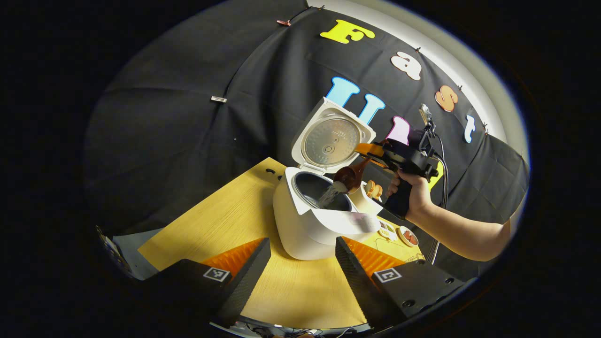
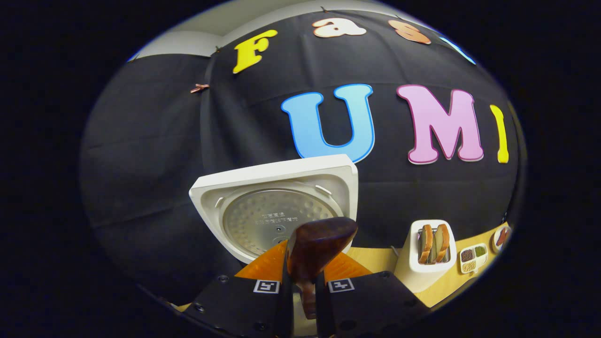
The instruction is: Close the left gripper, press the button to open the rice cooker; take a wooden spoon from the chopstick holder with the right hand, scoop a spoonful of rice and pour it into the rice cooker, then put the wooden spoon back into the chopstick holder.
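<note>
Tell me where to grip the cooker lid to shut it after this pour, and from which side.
Take the rice cooker lid by its free top edge, coming from above and in front. It stands open and upright, hinged at the rear of the rice cooker, so that edge should give most leverage. Wait first: the right gripper holds the wooden spoon over the pot, pouring rice.

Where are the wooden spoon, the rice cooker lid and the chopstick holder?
wooden spoon [image 1: 346,177]: left gripper view, on its bowl above the pot.
rice cooker lid [image 2: 263,176]: right gripper view, on its white rim.
chopstick holder [image 2: 413,270]: right gripper view, on its white wall.
</note>
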The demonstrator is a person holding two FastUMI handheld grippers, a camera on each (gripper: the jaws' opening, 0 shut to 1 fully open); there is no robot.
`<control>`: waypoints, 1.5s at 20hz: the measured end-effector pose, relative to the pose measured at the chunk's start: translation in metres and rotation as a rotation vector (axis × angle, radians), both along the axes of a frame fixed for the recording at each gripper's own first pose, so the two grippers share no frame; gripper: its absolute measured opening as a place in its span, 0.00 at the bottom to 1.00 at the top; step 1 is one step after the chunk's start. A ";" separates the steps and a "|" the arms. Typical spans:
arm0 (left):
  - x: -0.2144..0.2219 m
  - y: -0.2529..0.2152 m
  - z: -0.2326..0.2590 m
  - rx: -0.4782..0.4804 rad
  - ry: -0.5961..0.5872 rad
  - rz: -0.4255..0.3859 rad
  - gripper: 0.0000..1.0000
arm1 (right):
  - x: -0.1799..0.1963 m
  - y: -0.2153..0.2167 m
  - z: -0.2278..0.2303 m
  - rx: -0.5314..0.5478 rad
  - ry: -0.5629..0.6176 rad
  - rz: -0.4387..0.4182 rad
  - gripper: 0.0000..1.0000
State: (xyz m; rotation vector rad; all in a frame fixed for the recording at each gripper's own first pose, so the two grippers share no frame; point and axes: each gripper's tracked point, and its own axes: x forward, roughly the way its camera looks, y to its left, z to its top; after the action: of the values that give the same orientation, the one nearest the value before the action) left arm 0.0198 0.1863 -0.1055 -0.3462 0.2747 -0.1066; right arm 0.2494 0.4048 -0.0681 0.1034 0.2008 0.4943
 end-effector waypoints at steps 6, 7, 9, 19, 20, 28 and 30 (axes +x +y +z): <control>0.000 -0.003 0.002 -0.002 -0.004 -0.007 0.96 | -0.034 0.028 -0.008 -0.268 -0.197 0.164 0.23; -0.001 -0.003 0.003 -0.002 -0.006 -0.007 0.96 | -0.040 0.034 -0.012 -0.292 -0.209 0.191 0.23; -0.003 -0.003 0.004 0.001 -0.010 -0.003 0.96 | -0.049 0.042 -0.016 -0.343 -0.245 0.231 0.23; -0.027 -0.021 0.006 0.045 -0.033 -0.012 0.96 | -0.055 -0.002 0.027 -0.159 -0.163 0.130 0.23; -0.028 -0.025 0.005 0.043 -0.035 -0.017 0.95 | -0.056 -0.014 0.035 -0.129 -0.146 0.106 0.23; -0.036 -0.075 0.007 0.033 -0.051 -0.098 0.96 | -0.092 -0.116 0.106 0.029 -0.117 -0.024 0.23; -0.039 -0.091 0.005 0.042 -0.051 -0.138 0.96 | -0.103 -0.152 0.115 0.048 -0.101 -0.072 0.23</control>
State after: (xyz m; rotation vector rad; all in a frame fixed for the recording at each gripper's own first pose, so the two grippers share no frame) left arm -0.0196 0.0957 -0.1001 -0.2827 0.2501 -0.2447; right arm 0.1462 0.2531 0.0467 0.1315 0.0862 0.4314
